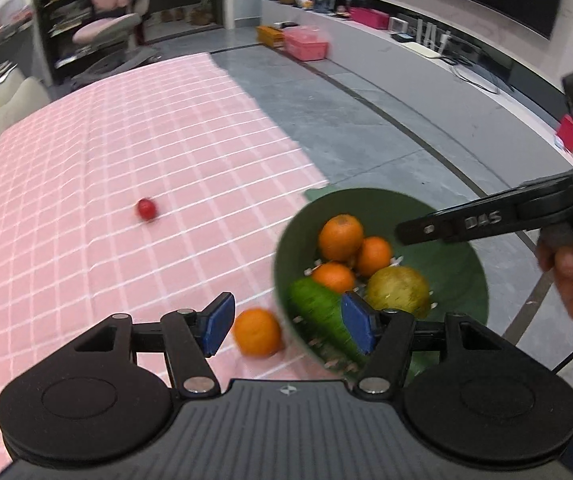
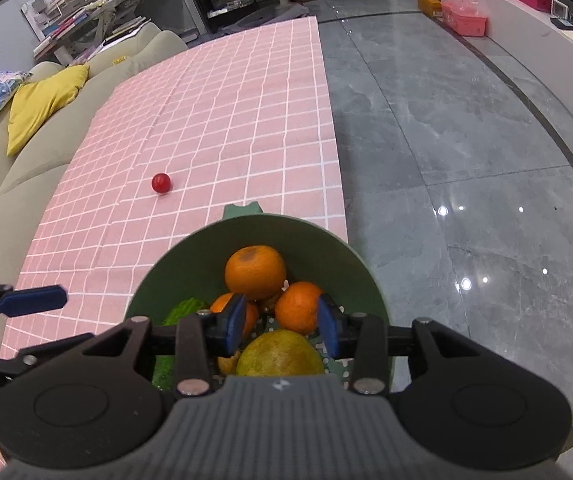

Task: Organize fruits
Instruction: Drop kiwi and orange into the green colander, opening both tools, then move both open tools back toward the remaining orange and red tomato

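Note:
A green colander bowl sits at the near right edge of the pink checked table. It holds three oranges, a yellow-green round fruit and a green cucumber. One loose orange lies on the cloth between my left gripper's open blue pads. A small red fruit lies farther out. My right gripper is open above the bowl's fruit and empty.
A beige sofa with a yellow cushion runs along the table's left side. Grey tiled floor lies right of the table, with pink and orange boxes beyond it. The right gripper's arm reaches over the bowl.

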{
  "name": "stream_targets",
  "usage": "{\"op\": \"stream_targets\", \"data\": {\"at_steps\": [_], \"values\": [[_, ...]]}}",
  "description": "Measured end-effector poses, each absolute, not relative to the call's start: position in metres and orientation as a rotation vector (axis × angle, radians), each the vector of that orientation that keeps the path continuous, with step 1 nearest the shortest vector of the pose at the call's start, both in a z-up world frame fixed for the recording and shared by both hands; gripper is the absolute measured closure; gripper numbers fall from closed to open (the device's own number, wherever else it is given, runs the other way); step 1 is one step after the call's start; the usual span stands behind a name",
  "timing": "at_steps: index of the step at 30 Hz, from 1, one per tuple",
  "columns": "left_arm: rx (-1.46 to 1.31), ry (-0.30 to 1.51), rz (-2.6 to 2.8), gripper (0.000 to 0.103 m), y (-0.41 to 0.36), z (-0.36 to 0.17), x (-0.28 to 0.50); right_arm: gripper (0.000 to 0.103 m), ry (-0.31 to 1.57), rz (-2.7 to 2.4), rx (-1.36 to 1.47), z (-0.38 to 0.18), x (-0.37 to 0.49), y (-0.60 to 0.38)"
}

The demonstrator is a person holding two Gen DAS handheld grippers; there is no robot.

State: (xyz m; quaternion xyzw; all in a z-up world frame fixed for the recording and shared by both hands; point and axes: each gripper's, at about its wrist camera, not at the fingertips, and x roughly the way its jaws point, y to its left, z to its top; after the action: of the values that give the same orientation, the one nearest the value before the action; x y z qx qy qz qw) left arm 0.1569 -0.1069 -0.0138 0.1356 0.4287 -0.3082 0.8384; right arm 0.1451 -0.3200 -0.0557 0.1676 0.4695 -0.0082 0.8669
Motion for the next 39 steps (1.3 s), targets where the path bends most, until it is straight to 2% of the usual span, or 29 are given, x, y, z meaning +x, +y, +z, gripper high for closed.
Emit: {"op": "stream_targets", "data": {"at_steps": [20,39], "values": [[0.247,0.866,-0.565,0.031,-0.048,0.017,0.142,0.066,0.970,-0.007,0.313,-0.045,0.131,-0.305],[0.213,0.822,-0.539,0.031,0.009,0.034,0.116,0.066,0.901,0.061,0.210,-0.002,0.108,-0.242]]}}
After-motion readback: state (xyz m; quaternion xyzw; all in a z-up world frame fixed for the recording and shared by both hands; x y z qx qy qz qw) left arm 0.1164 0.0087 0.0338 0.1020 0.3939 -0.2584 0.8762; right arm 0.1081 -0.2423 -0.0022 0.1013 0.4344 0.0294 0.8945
